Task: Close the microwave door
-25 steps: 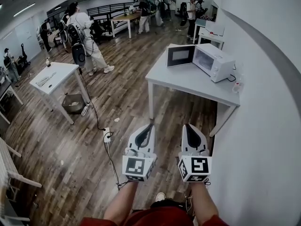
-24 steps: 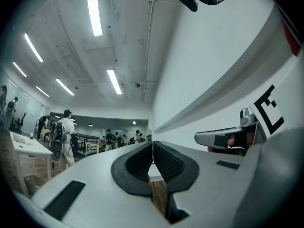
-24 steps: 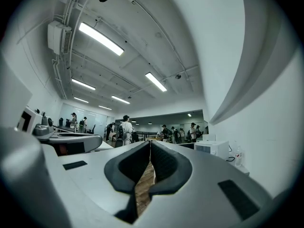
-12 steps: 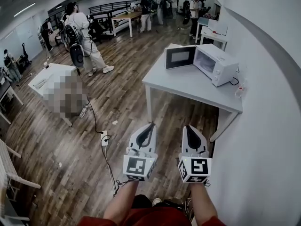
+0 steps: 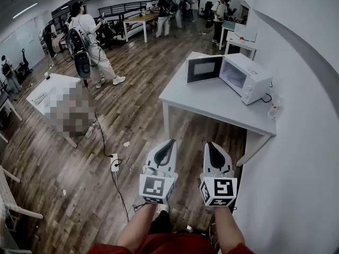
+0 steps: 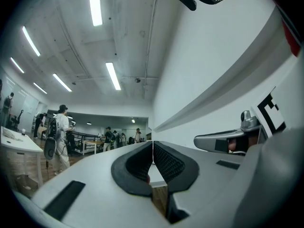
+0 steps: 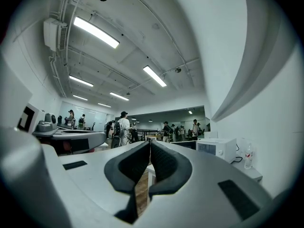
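The white microwave stands on a white table against the right wall, some way ahead of me. Its door hangs open to the left, dark window facing me. The right gripper view shows the microwave small and far off. My left gripper and right gripper are held side by side over the wooden floor, short of the table, pointing towards it. Both are shut with nothing between the jaws, as the left gripper view and the right gripper view show.
A clear bottle and a cable sit on the table right of the microwave. A power strip with a cord lies on the floor to my left. Another white table stands far left. Several people stand further back. The wall runs close on my right.
Both grippers have moved forward together towards the table, staying shut. The table and microwave now sit lower and nearer in the head view.
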A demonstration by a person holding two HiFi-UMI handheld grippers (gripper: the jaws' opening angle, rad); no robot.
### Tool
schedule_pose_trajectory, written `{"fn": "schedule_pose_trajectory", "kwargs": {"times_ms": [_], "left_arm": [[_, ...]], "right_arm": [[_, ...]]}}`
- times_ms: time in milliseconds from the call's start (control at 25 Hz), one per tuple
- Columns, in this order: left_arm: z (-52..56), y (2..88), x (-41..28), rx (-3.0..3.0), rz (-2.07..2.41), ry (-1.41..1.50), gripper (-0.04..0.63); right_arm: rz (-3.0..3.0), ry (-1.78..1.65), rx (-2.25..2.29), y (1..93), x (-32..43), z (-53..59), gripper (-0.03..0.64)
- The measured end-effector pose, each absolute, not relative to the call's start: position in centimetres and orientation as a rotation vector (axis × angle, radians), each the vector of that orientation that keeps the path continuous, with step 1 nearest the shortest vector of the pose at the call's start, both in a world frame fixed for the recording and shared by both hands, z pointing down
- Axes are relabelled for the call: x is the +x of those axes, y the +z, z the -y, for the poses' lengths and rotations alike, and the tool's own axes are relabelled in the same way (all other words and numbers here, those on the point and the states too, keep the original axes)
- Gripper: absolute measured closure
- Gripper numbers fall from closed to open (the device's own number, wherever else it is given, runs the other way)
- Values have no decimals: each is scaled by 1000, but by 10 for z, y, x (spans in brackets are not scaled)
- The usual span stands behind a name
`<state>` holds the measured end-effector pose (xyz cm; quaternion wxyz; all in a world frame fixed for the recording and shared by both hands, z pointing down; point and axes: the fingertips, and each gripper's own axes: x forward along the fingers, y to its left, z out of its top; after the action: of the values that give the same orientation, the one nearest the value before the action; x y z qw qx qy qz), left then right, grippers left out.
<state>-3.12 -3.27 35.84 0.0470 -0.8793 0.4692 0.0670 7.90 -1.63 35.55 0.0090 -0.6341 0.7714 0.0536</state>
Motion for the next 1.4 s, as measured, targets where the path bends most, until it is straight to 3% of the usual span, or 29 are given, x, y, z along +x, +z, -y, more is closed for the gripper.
{"fn": "schedule_pose_trajectory", "kwargs": {"times_ms": [720,1400], "left_arm": [[222,358,-98,-2699,-1431,233,566],[312,368,-108,-2709,-1406,240,566]], "right_arm": [[-2417,175,-1982,349,11,205,594],[-2401,191,-2010,359,0,292,594]]}}
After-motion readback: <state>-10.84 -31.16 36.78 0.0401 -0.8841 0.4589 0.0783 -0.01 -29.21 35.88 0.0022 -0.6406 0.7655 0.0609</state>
